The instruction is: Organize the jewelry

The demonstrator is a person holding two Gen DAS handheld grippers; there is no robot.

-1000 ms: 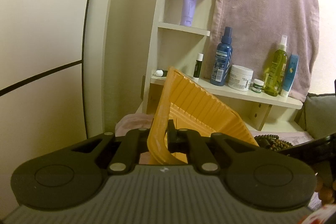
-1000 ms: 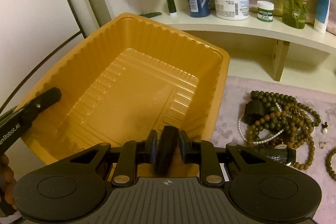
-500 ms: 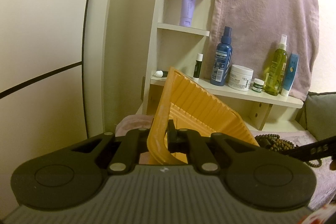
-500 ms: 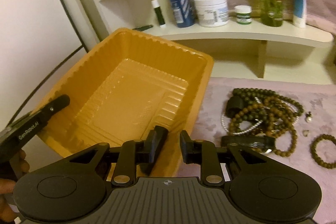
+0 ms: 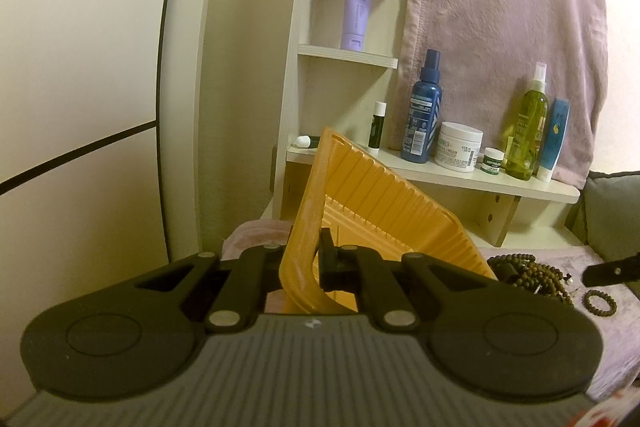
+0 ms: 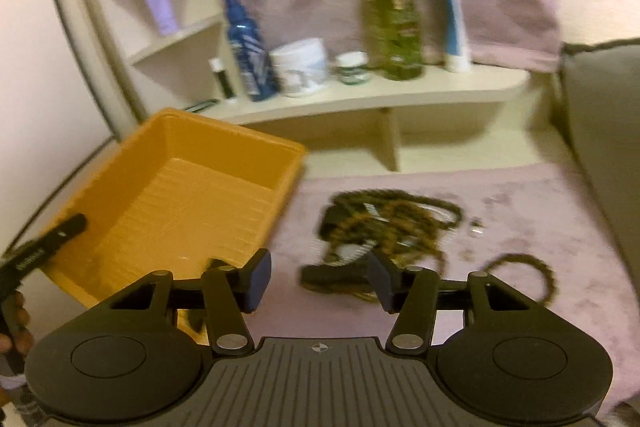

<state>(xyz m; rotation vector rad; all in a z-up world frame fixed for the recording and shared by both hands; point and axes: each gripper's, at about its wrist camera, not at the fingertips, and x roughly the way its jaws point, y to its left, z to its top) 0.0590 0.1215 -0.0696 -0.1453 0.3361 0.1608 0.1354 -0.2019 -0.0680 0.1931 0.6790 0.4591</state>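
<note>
The right gripper (image 6: 318,277) had swung from the orange tray (image 6: 180,203) toward the tangled beads (image 6: 384,227), its jaws just opening, nothing between them. The left gripper (image 5: 310,259) pinched the tray's rim, tilting it, probably to receive jewelry.

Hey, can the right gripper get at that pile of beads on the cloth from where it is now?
Probably yes. The right gripper is open with nothing between its pads, and the bead pile lies just ahead on the pink cloth. The orange tray sits off to the side, clear of that path.
</note>
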